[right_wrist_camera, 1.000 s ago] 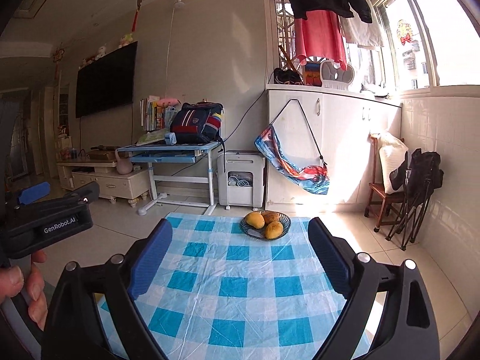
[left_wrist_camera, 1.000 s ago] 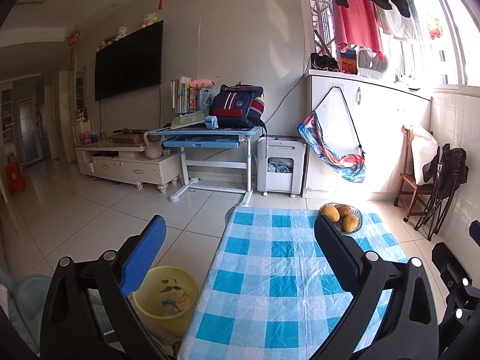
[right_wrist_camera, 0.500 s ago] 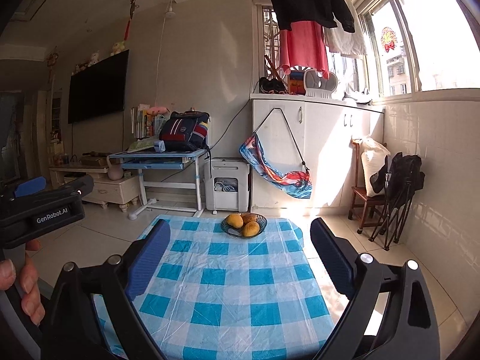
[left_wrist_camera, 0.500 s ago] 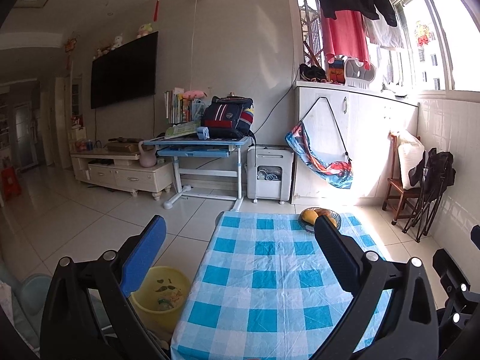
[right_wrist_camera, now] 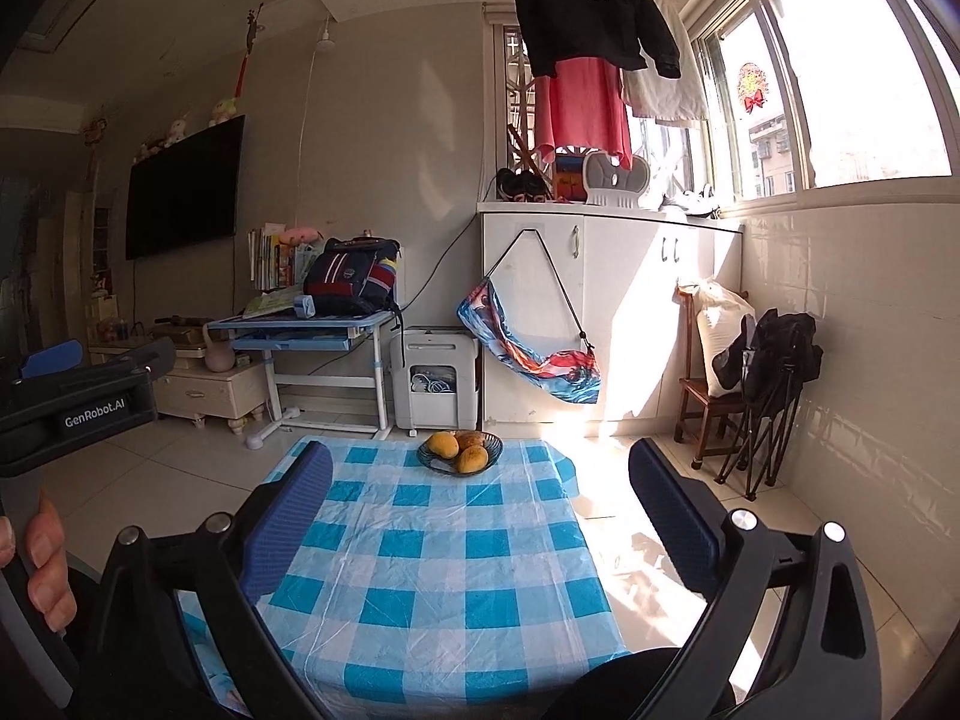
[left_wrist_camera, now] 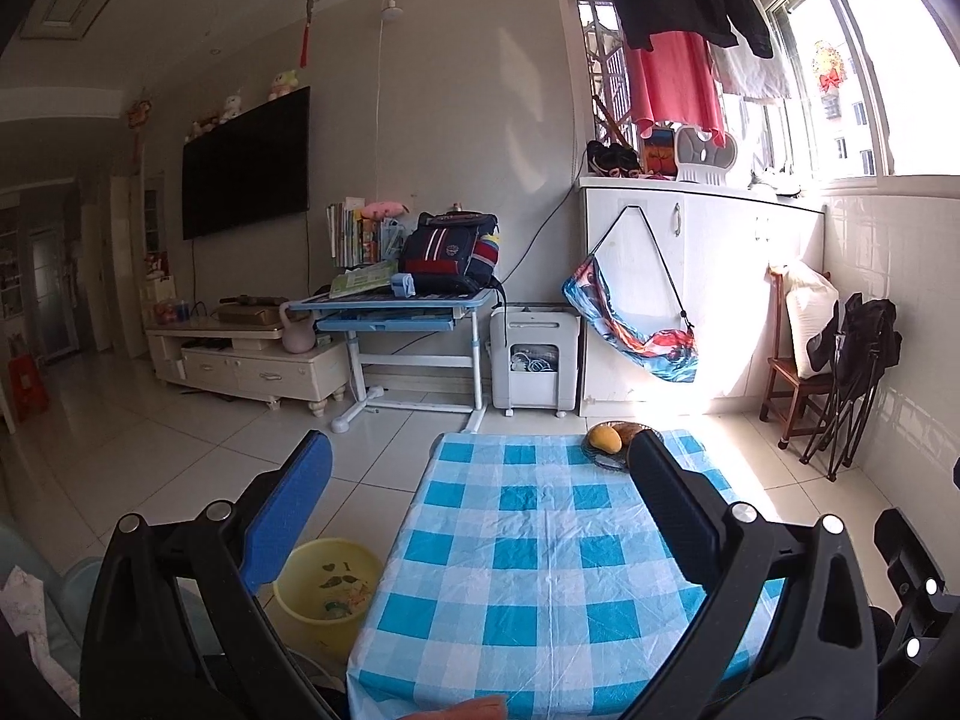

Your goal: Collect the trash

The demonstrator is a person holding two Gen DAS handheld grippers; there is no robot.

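A yellow trash bin (left_wrist_camera: 327, 591) with scraps inside stands on the floor left of the table. The table has a blue-and-white checked cloth (left_wrist_camera: 552, 564), also in the right wrist view (right_wrist_camera: 432, 564). I see no loose trash on the cloth. My left gripper (left_wrist_camera: 480, 468) is open and empty, held above the table's near end. My right gripper (right_wrist_camera: 480, 474) is open and empty, above the table's right side. The left gripper's body (right_wrist_camera: 78, 402) shows at the left of the right wrist view.
A dark bowl of fruit (right_wrist_camera: 459, 453) sits at the table's far end, also in the left wrist view (left_wrist_camera: 612, 441). Beyond stand a blue desk (left_wrist_camera: 390, 306), a white appliance (left_wrist_camera: 534, 360), a white cabinet (left_wrist_camera: 690, 300), and a chair with folded stools (left_wrist_camera: 840, 372).
Both grippers have pulled back and risen from the table; the fruit bowl and room look farther away. Both stay open and empty.
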